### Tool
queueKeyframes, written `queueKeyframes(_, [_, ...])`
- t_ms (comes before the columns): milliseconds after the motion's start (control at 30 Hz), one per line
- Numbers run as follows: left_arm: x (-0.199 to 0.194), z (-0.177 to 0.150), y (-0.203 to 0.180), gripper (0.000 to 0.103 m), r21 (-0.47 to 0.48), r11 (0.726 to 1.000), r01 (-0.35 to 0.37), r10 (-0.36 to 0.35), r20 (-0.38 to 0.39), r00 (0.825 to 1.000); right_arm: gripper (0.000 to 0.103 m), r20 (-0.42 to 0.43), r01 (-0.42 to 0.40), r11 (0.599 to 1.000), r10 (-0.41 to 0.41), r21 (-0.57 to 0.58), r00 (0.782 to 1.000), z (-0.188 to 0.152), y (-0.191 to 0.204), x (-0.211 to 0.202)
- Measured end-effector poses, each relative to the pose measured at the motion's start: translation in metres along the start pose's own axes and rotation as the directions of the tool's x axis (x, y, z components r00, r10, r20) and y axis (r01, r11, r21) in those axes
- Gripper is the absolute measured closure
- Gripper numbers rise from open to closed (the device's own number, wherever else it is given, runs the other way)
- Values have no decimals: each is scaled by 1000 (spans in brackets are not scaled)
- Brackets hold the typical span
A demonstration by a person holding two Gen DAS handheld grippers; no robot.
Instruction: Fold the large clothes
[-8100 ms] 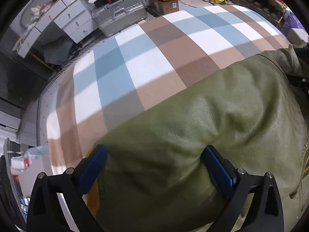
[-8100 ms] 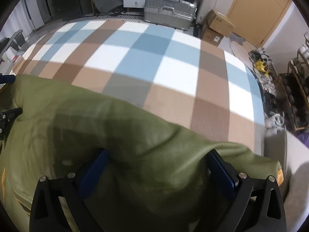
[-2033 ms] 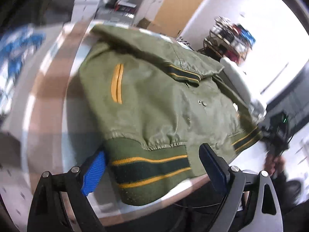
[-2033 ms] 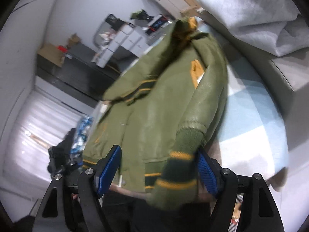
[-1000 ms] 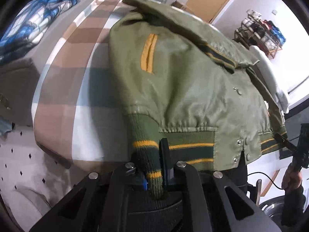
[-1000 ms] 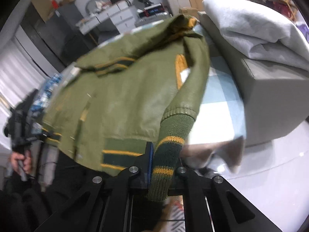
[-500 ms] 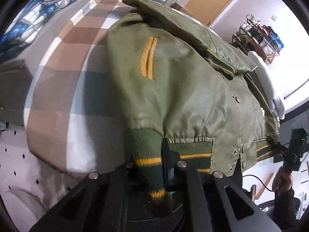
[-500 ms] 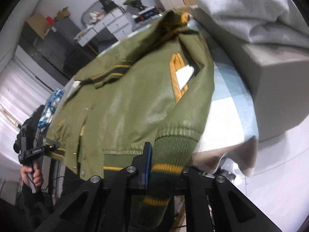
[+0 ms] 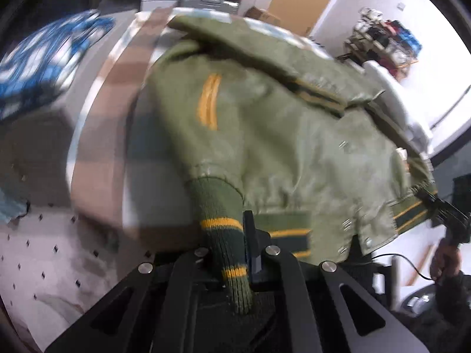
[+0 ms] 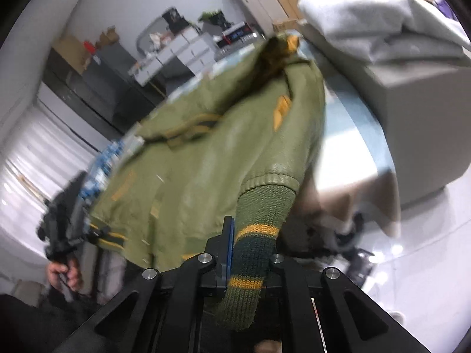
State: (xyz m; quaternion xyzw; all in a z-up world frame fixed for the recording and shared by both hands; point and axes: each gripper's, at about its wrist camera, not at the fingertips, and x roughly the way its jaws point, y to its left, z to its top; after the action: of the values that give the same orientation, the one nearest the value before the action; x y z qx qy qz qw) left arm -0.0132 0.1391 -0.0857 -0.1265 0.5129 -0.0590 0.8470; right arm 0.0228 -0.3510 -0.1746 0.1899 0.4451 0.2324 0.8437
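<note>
A person is gripping both sleeve ends of an olive green jacket (image 9: 279, 135) with two handheld grippers, ahead of what looks like the sleeve fold. Nearest the left wrist camera, the left gripper (image 9: 235, 244) is pinching the left cuff (image 9: 226, 235), its jaws drawn almost together on the ribbed green and yellow knit, which is dangling past them toward the lens. Nearest the right wrist camera, the right gripper (image 10: 250, 253) is clamping the right cuff (image 10: 253, 250) the same way, with the knit filling the narrow gap between its jaws.

From each grip the sleeve is running up and away into the body of the jacket, which is lying spread, front side up, on the checked blanket (image 9: 97, 135). Its striped hem (image 9: 291, 235) is hanging at the near edge of the blanket and its collar (image 9: 318, 88) is sitting at the far end, so the long axis is pointing straight away from both grippers. The jacket body is lying between the two cuffs, to the right of the left gripper and to the left of the right one; each sleeve would therefore have to travel inward across the chest. Both frames are blurred, so how taut the sleeves are is hard to judge. Beyond the jacket, a grey folded garment (image 10: 382, 17) is resting on a grey box (image 10: 418, 111).
</note>
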Motion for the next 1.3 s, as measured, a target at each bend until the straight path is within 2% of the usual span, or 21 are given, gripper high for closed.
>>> queueKeyframes(67, [-8,42,-3,99,28,993,117,-117,2,993,95,31,-49,999,48,7,998,25,9,-5])
queueKeyframes(133, [-14,91,-10,99,80,985,150,-151,12,988,95,69,-71,997,70,5,995,66,25,-6])
queueKeyframes(233, [-15,164,-11,99,50,979,200,-201,11,980,95,137,-110,994,113,-26,984,139,50,1])
queueKeyframes(333, [5,242,-4,98,-9,981,192,-192,-15,981,94,155,-97,995,93,13,983,206,57,25])
queueKeyframes(400, [29,273,8,95,-93,978,188,-193,-49,980,92,128,-55,997,49,47,991,240,52,53])
queueKeyframes(467, [66,293,28,93,-160,979,127,-151,-151,977,92,94,15,999,-20,52,995,263,46,82])
queueKeyframes(533, [99,301,48,92,-208,976,64,-118,-258,959,89,10,91,993,-92,73,996,284,29,122])
queueKeyframes(600, [105,297,62,92,-261,962,83,-152,-257,955,82,-66,137,987,-132,78,989,294,11,143])
queueKeyframes(667, [99,293,67,91,-231,964,134,-192,-252,948,76,-91,114,988,-104,108,990,294,-3,150])
queueKeyframes(700, [93,290,67,90,-217,960,176,-230,-256,939,77,-101,94,990,-84,102,991,294,-7,152])
queueKeyframes(833, [71,287,72,88,-184,949,255,-299,-276,914,73,-121,57,997,-51,47,991,287,-9,144])
queueKeyframes(867, [71,291,69,86,-183,947,263,-307,-280,910,68,-114,52,998,-46,46,992,286,-9,140])
queueKeyframes(900, [70,292,68,82,-169,951,258,-298,-290,910,57,-110,45,998,-39,52,993,286,-9,136])
queueKeyframes(933, [68,293,68,76,-158,958,240,-277,-284,918,54,-107,36,997,-29,63,994,287,-11,132])
queueKeyframes(1000, [62,305,64,35,-134,973,188,-216,-236,947,47,-81,17,997,-11,79,997,290,-12,123])
queueKeyframes(1033, [57,314,64,29,-143,973,183,-208,-189,960,42,-50,34,997,-31,71,998,292,-12,116])
queueKeyframes(1067, [56,318,63,26,-153,970,191,-214,-154,965,29,-24,56,996,-55,69,998,295,-13,112])
queueKeyframes(1100, [53,325,62,26,-160,968,191,-211,-118,970,25,4,72,995,-73,72,997,296,-14,108])
queueKeyframes(1167, [51,329,52,26,-129,976,173,-185,-85,979,25,18,86,995,-87,57,996,297,-10,104])
queueKeyframes(1233, [56,324,24,26,12,993,115,-113,-105,988,25,1,82,996,-82,-23,997,293,8,105])
queueKeyframes(1300, [64,314,-6,25,170,982,86,-66,-121,990,22,-14,86,987,-88,-132,996,288,30,108])
